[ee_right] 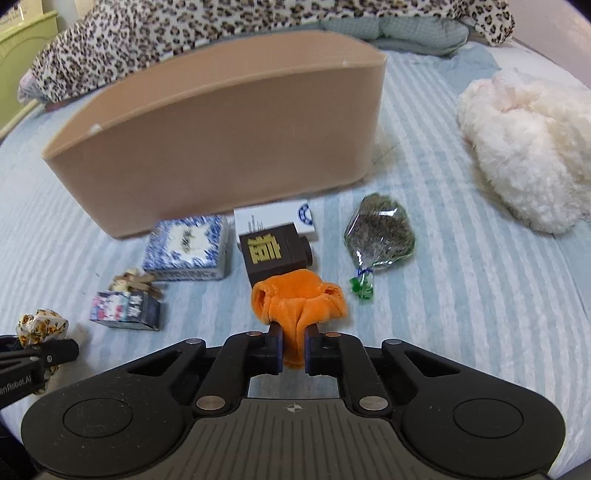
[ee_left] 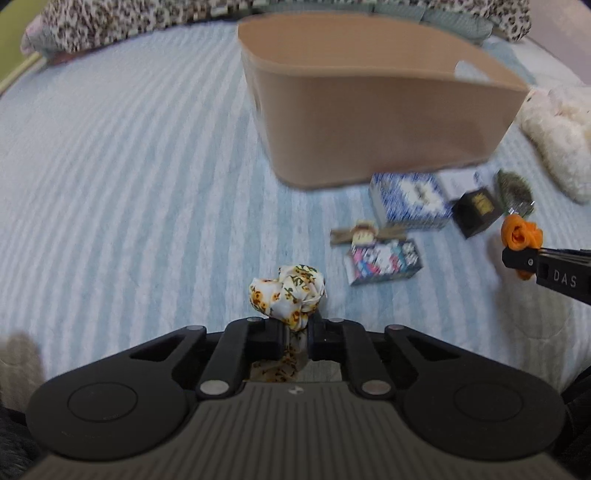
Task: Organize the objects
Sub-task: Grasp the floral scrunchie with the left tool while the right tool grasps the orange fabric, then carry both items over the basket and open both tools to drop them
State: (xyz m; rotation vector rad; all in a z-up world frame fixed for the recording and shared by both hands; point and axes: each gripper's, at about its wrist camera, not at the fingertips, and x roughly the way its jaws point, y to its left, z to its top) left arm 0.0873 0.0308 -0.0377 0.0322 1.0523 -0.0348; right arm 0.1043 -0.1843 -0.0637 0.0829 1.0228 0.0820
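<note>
My left gripper (ee_left: pixel 295 334) is shut on a white floral cloth bundle (ee_left: pixel 290 291), held above the striped bed; the bundle also shows in the right wrist view (ee_right: pixel 42 325). My right gripper (ee_right: pixel 294 349) is shut on an orange plush cloth (ee_right: pixel 299 299), seen in the left wrist view too (ee_left: pixel 521 232). A tan plastic bin (ee_left: pixel 369 99) stands ahead of both grippers, open at the top (ee_right: pixel 221 147). On the bed in front of it lie a blue-white box (ee_right: pixel 186 249), a dark box with a gold character (ee_right: pixel 275 254), a small colourful box (ee_right: pixel 123 310) and a bag of dried herbs (ee_right: pixel 380 230).
A white flat box (ee_right: pixel 275 218) lies against the bin. A small figure (ee_right: pixel 131 282) leans on the colourful box. A fluffy white plush (ee_right: pixel 528 147) lies at the right. A leopard-print blanket (ee_right: pixel 184 33) and a green pillow (ee_right: pixel 402 31) lie behind the bin.
</note>
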